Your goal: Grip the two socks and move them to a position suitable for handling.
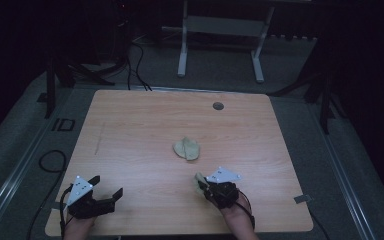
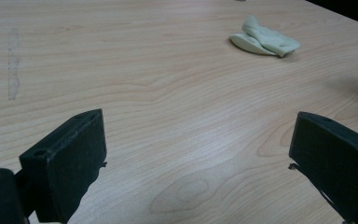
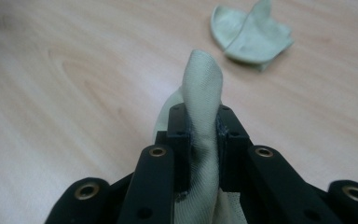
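A pale green piece of cloth lies crumpled near the middle of the wooden table; it also appears as the cloth far ahead in the left gripper view and the cloth at the top of the right gripper view. My right gripper at the front right is shut on a second pale green cloth, which sticks up between its jaws. My left gripper rests at the front left, open, with bare wood between its jaws.
A small round grey cap sits in the table's far edge. A faint scratch line marks the left side. A white table frame and cables lie on the floor beyond. A dark cable loop lies left of the table.
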`<state>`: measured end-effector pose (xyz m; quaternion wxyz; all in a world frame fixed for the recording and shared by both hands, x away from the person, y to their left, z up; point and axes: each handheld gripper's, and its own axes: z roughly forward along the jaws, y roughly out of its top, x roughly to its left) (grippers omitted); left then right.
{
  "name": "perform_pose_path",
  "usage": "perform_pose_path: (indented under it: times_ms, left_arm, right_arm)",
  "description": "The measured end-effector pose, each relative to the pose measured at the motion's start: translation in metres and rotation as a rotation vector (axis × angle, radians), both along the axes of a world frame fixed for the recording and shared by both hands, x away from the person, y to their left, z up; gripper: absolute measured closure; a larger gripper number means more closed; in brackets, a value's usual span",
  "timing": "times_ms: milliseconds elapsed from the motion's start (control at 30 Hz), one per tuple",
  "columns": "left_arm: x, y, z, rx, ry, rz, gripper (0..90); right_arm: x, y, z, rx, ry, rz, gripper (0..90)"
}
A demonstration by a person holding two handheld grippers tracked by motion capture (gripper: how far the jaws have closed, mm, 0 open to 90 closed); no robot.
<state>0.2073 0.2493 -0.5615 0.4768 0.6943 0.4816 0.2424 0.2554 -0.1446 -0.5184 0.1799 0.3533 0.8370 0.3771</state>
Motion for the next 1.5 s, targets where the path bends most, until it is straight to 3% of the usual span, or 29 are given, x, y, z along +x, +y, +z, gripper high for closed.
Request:
perform_pose_path:
  times_ms: [100, 200, 333, 433, 467, 633, 667, 733, 900, 933, 967, 1000, 1067, 1100, 1200, 1300, 1333, 1367, 1400, 1500]
  left_arm:
    - [0.0, -0.003, 0.0, 0.004, 0.002, -0.01, 4.0]
    - [0.0, -0.008, -0.001, 0.011, 0.008, -0.025, 4.0]
    - [0.0, -0.016, -0.002, 0.013, 0.014, -0.054, 4.0]
    - [0.0, -0.024, -0.003, 0.021, 0.023, -0.08, 4.0]
    - [0.0, -0.026, -0.003, 0.023, 0.026, -0.09, 4.0]
    - [0.0, -0.037, -0.003, 0.003, 0.047, -0.135, 4.0]
    - [0.0, -0.039, -0.003, -0.008, 0.053, -0.143, 4.0]
    - [0.0, -0.045, -0.002, -0.015, 0.065, -0.162, 4.0]
    - [-0.001, -0.061, 0.004, -0.032, 0.066, -0.222, 5.8]
    - [-0.001, -0.061, 0.004, -0.032, 0.066, -0.222, 5.7]
    - [0.001, -0.074, 0.006, -0.028, 0.082, -0.272, 5.7]
    - [0.002, -0.08, 0.007, -0.026, 0.088, -0.294, 6.8]
    - [0.004, -0.092, 0.008, -0.016, 0.104, -0.325, 14.0]
    - [0.005, -0.098, 0.009, -0.017, 0.112, -0.348, 14.0]
    - [0.011, -0.117, 0.009, -0.014, 0.141, -0.416, 18.0]
    - [0.017, -0.134, 0.009, 0.0, 0.16, -0.472, 30.6]
    - [0.017, -0.134, 0.009, 0.0, 0.16, -0.472, 34.5]
    - [0.024, -0.145, 0.008, 0.011, 0.171, -0.503, 34.5]
    - [0.026, -0.149, 0.007, 0.011, 0.178, -0.513, 41.2]
    - [0.036, -0.164, 0.002, 0.025, 0.206, -0.536, 44.8]
  right_arm:
    - [-0.005, 0.001, -0.01, 0.013, 0.018, -0.014, 78.7]
    - [-0.007, 0.007, -0.025, -0.013, 0.017, -0.017, 78.4]
    - [-0.007, 0.011, -0.033, -0.021, 0.009, -0.018, 78.1]
    - [-0.005, 0.013, -0.042, -0.06, 0.018, -0.021, 76.8]
    - [-0.006, 0.014, -0.046, -0.065, 0.0, -0.018, 76.1]
    - [-0.007, 0.015, -0.047, -0.073, -0.005, -0.022, 70.8]
    - [-0.006, 0.014, -0.045, -0.055, 0.018, -0.015, 61.4]
    - [-0.007, 0.013, -0.042, -0.048, 0.017, -0.007, 57.7]
    - [-0.012, -0.001, -0.007, -0.005, -0.034, -0.002, 46.0]
    - [-0.012, -0.001, -0.007, -0.005, -0.034, -0.002, 46.0]
    - [-0.012, -0.005, -0.001, 0.004, -0.042, -0.003, 45.7]
    - [-0.01, -0.014, 0.015, 0.018, -0.069, -0.001, 47.1]
    - [-0.005, -0.025, 0.024, 0.018, -0.077, -0.011, 58.7]
    - [-0.005, -0.025, 0.024, 0.018, -0.077, -0.011, 58.7]
    - [-0.002, -0.027, 0.016, 0.0, -0.029, 0.004, 61.5]
    - [0.0, -0.026, -0.001, -0.019, 0.036, 0.021, 61.6]
    - [0.0, -0.026, -0.001, -0.019, 0.036, 0.021, 61.6]
    - [0.001, -0.025, -0.007, -0.026, 0.052, 0.027, 61.5]
    - [0.001, -0.023, -0.015, -0.032, 0.079, 0.034, 61.4]
    - [0.003, -0.02, -0.023, -0.047, 0.102, 0.046, 60.8]
